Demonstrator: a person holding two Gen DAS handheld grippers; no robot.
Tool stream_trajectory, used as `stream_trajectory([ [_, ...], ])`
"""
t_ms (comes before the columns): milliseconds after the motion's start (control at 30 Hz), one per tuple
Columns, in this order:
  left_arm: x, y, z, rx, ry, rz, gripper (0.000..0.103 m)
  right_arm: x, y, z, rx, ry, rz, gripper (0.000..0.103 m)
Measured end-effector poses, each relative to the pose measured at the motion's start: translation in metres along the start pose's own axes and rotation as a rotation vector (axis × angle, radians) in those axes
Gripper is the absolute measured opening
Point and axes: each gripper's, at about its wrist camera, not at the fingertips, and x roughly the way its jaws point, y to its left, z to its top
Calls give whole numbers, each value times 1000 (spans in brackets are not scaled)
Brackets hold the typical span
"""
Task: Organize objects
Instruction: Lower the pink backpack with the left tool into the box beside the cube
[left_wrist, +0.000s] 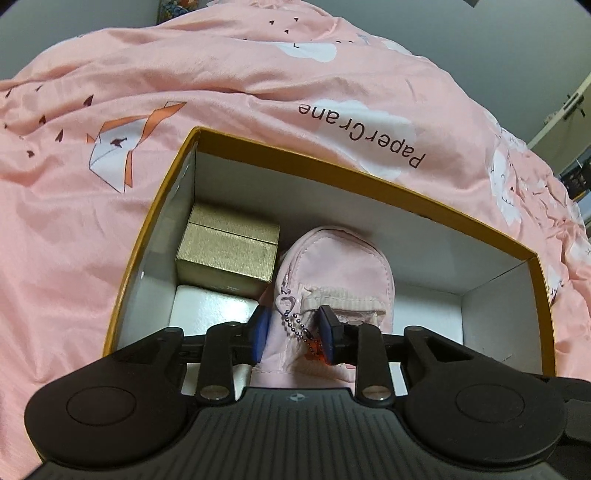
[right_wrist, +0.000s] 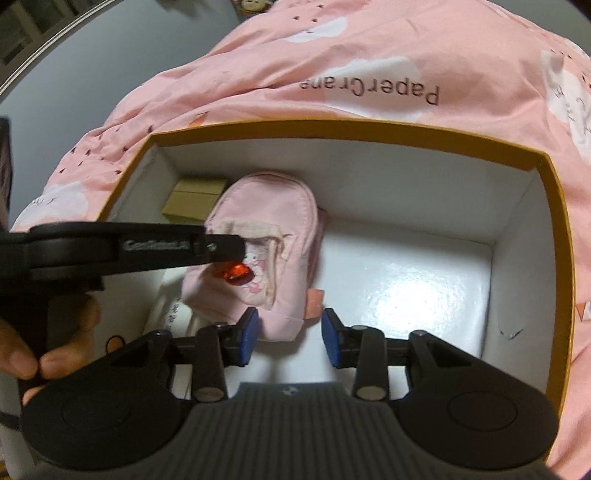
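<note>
An orange-rimmed cardboard box (left_wrist: 332, 173) (right_wrist: 369, 127) with a white inside sits on a pink duvet. In it lie a pink fabric pouch (left_wrist: 332, 266) (right_wrist: 266, 221) and, to its left, a small gold box (left_wrist: 229, 254) (right_wrist: 192, 199). My left gripper (left_wrist: 293, 332) stands open over the pouch's near end. The pouch's bead chain and red charm (left_wrist: 317, 349) (right_wrist: 236, 275) lie between the blue pads. In the right wrist view one of its fingers (right_wrist: 221, 247) reaches in from the left above the charm. My right gripper (right_wrist: 289, 338) is open, with the pouch's near corner between its pads.
The box's right half has a bare glossy floor (right_wrist: 406, 291). A white printed item (right_wrist: 173, 314) lies at the box's near left. A person's hand (right_wrist: 22, 354) holds the left gripper's handle. The pink "PaperCrane" duvet (left_wrist: 221, 74) (right_wrist: 406, 44) surrounds the box.
</note>
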Motion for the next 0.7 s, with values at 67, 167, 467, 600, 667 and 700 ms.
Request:
stream_trajectory([
  [67,-5,1,1,0,-3,-12,35,-2,3,-1,-24,-4,11,44],
  [167,-20,1,1,25,-34,-26,35,-3,5,-1,-42,-17,24,47],
  [467,-43,3,-6,89,-68,-56,30,10,-2,17,30,-53,-25,32],
  [600,-41,7,-9,86,-59,-72,28,22,-9,20,93,-40,-21,43],
  [667,-40,8,-9,87,-60,-75,27,26,-12,21,116,-43,6,34],
  [700,-40,8,-10,91,-60,-77,26,27,-12,23,123,-55,11,32],
])
